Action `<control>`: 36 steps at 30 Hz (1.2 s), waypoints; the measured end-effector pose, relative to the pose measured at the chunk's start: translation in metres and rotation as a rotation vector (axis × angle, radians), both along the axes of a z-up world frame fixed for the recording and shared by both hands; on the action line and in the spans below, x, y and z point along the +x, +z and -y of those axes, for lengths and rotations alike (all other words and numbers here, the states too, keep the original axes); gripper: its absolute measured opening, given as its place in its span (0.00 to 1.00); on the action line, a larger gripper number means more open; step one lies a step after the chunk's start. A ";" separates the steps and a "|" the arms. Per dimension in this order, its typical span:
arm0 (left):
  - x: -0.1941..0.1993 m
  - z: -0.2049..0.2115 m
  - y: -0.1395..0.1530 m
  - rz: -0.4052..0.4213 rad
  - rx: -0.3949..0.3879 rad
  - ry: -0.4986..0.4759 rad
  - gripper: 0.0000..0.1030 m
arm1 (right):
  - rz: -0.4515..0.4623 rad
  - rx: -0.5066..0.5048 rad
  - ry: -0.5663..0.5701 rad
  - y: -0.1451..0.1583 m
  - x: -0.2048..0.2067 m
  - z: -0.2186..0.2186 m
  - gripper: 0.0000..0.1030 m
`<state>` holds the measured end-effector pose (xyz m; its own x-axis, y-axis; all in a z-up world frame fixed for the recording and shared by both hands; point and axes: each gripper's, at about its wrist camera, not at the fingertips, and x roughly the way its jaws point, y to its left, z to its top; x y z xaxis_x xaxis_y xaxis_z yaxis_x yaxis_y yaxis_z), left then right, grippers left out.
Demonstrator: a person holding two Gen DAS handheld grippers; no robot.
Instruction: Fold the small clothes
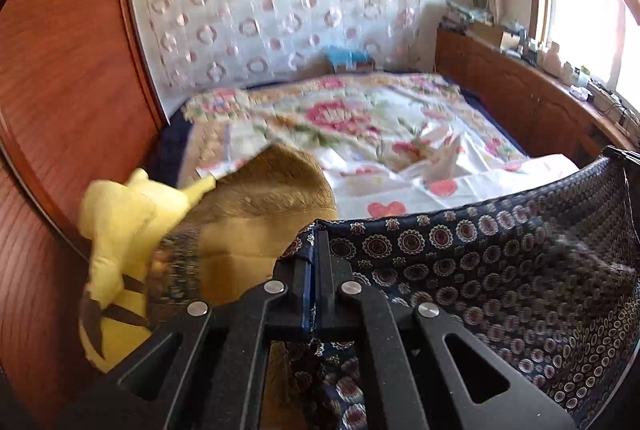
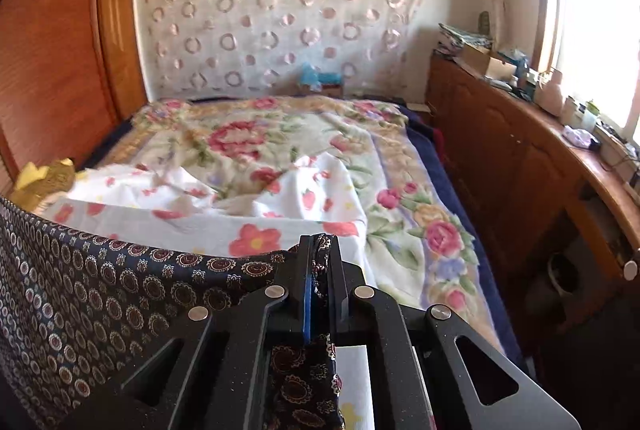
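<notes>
Above the bed (image 2: 400, 165), the left gripper (image 1: 316, 230) and right gripper (image 2: 320, 242) each clench a corner of the dark patterned cloth (image 1: 500, 262); no writing is legible.

light: daylight – window (image 1: 592, 9) blown out at right | blur: slight | edges: fisheye-bent

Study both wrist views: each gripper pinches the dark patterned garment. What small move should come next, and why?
Probably lift a little higher and draw the grippers apart: the patterned garment sags between the left gripper and right gripper, above the white flowered sheet.
</notes>
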<state>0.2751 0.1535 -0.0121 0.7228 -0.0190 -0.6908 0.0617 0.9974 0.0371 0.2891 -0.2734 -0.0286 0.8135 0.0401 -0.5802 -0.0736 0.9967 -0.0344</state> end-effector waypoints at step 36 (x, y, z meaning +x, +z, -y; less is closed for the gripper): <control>-0.204 0.154 -0.064 -0.046 -0.141 -0.264 0.33 | -0.128 0.018 0.428 -0.073 -0.221 -0.108 0.35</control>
<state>0.0706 -0.0007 -0.0760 0.6480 -0.3000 -0.7001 0.3176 0.9419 -0.1097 0.0679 -0.1654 -0.1017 0.6433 0.3684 -0.6711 -0.4824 0.8758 0.0184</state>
